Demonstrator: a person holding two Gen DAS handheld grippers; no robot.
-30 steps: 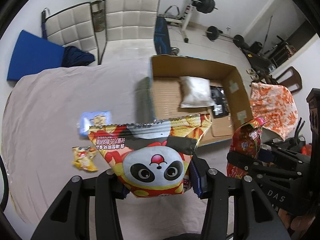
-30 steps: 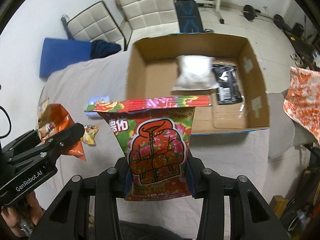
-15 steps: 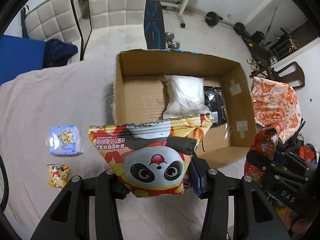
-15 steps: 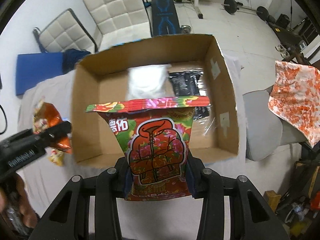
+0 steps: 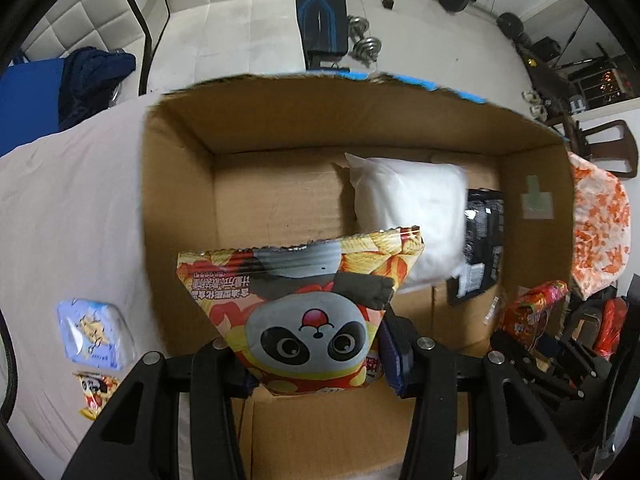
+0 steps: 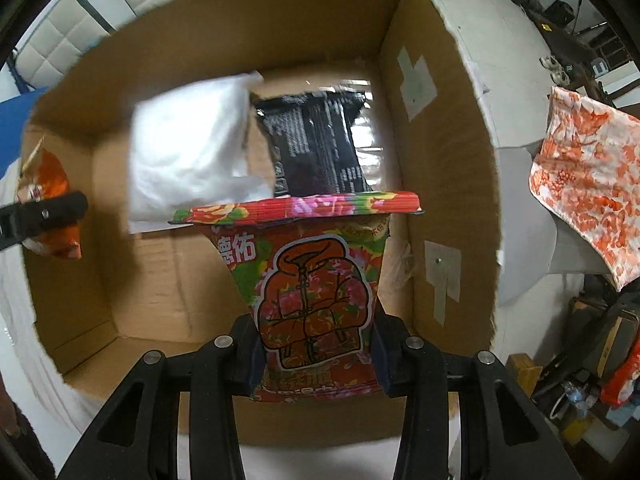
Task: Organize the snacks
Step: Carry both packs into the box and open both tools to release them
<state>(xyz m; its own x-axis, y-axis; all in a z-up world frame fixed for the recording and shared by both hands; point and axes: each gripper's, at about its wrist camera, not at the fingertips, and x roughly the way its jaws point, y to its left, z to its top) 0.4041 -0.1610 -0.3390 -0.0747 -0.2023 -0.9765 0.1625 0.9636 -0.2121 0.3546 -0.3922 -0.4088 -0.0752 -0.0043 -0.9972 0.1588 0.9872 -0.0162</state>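
My left gripper point(image 5: 314, 364) is shut on a panda chip bag point(image 5: 308, 312), held over the near left part of the open cardboard box point(image 5: 176, 200). My right gripper point(image 6: 316, 354) is shut on a red floral snack bag point(image 6: 316, 292), hanging above the box point(image 6: 440, 128) floor near its right wall. Inside lie a white bag point(image 5: 408, 216) point(image 6: 188, 152) and a black packet point(image 5: 480, 236) point(image 6: 316, 144). The right gripper with its red bag point(image 5: 528, 316) shows at the left view's right edge; the left one with its orange bag point(image 6: 48, 208) shows at the right view's left edge.
On the pale tablecloth point(image 5: 72, 208) left of the box lie a light blue packet point(image 5: 94, 334) and a small yellow snack point(image 5: 96, 394). White chairs point(image 5: 224, 16), gym weights point(image 5: 362, 40) and an orange patterned cloth point(image 6: 584, 172) stand beyond the table.
Both grippers have moved forward and down toward the box with their bags; the box now fills both views. The grips are unchanged.
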